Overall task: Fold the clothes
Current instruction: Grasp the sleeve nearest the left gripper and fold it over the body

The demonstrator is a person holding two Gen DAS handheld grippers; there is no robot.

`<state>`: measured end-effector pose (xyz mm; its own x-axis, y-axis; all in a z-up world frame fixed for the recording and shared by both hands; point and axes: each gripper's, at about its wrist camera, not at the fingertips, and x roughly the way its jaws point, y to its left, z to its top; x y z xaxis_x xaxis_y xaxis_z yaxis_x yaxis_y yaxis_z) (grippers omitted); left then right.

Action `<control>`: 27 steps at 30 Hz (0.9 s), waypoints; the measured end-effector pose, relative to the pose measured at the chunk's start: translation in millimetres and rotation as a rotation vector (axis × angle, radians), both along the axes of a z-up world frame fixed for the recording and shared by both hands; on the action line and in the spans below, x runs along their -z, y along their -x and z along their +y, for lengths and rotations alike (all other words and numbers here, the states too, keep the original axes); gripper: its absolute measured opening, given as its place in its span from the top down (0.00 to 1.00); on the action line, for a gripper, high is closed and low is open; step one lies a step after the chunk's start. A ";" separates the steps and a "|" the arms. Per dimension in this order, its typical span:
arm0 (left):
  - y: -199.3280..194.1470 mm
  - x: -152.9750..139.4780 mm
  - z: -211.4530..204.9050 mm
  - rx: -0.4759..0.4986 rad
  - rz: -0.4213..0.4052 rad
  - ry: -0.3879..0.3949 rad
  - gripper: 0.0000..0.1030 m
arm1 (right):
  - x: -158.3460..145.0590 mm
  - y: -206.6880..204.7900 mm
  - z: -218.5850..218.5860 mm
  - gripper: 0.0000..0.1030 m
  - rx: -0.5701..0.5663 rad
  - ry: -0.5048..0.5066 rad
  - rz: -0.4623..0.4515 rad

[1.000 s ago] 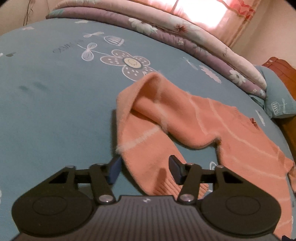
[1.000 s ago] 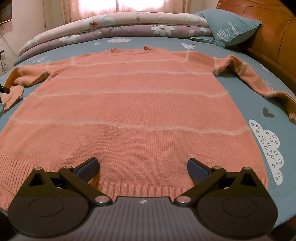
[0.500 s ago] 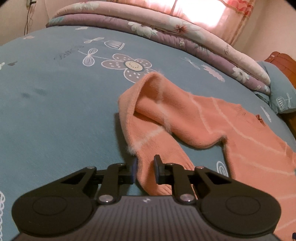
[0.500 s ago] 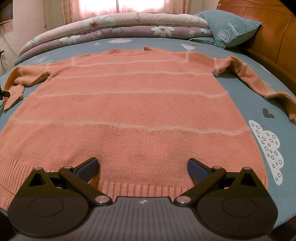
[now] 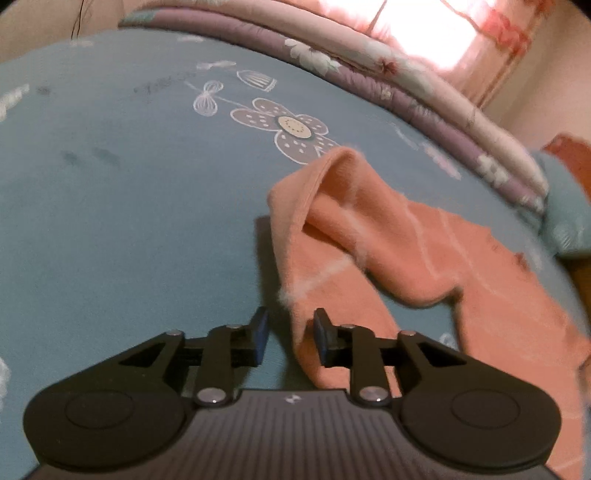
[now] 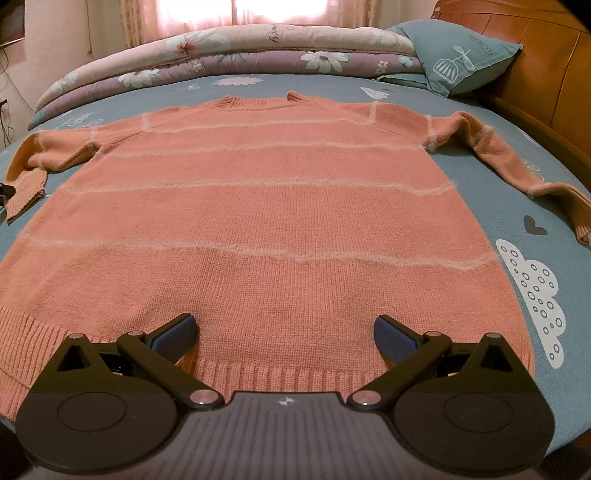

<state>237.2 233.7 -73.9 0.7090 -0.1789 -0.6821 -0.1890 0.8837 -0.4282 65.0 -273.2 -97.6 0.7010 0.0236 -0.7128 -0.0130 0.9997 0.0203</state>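
This is a home bedroom. A bed (image 6: 554,206) fills both views, covered with a teal sheet printed with white clouds, hearts, birdcages and a large grey flower (image 5: 286,127). At 12 o'clock in the right wrist view, a rolled floral quilt (image 6: 221,55) in pink and purple lies along the far edge, under a bright window with pink curtains (image 6: 140,22). At 2 o'clock a teal pillow (image 6: 465,55) leans against a wooden headboard (image 6: 546,74). An orange knitted sweater (image 6: 266,221) lies spread flat on the bed.
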 end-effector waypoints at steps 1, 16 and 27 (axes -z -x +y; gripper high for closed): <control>-0.1 1.8 2.6 0.000 -0.011 0.034 0.66 | -0.2 -0.2 0.3 0.00 0.001 0.000 0.001; -9.6 11.3 -6.5 0.084 -0.047 0.108 0.87 | -0.8 -0.6 5.3 0.00 0.010 0.006 0.010; -6.8 -24.9 -12.2 0.113 -0.020 -0.163 0.87 | -12.1 1.2 2.3 0.00 -0.004 -0.032 -0.037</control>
